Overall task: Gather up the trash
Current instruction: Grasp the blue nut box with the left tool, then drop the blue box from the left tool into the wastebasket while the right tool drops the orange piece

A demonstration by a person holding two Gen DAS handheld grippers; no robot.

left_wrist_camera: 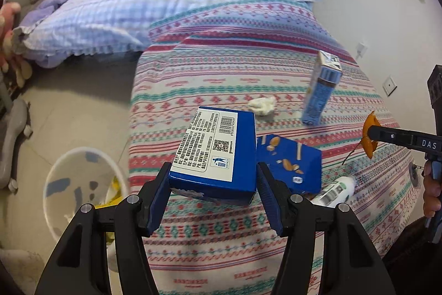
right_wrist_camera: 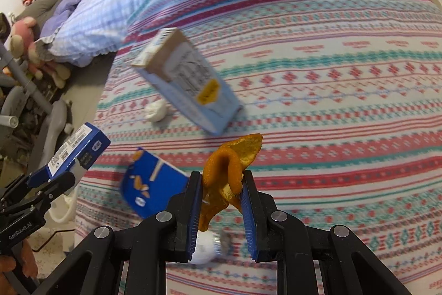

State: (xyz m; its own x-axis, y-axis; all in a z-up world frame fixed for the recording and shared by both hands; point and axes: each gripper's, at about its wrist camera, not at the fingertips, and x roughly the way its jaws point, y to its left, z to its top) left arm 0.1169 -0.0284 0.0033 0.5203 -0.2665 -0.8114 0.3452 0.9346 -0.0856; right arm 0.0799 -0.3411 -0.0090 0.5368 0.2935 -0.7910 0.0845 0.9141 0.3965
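Clamped in the left hand-held gripper (left_wrist_camera: 213, 185), a dark blue box (left_wrist_camera: 218, 154) hangs above the bed (left_wrist_camera: 276, 73) edge. White trash bin (left_wrist_camera: 74, 184) sits on the floor at eight o'clock, nearer this hand. Right hand-held gripper (right_wrist_camera: 221, 190) pinches orange peel (right_wrist_camera: 232, 165). Milk carton (left_wrist_camera: 321, 90) and tissue (left_wrist_camera: 262, 105) remain on the bed.

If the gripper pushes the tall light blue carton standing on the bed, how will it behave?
The carton would probably tip rather than slide: it stands tall on a narrow base, on the soft bedspread. It already looks slightly tilted. It is likely light, perhaps empty, though I cannot confirm this.
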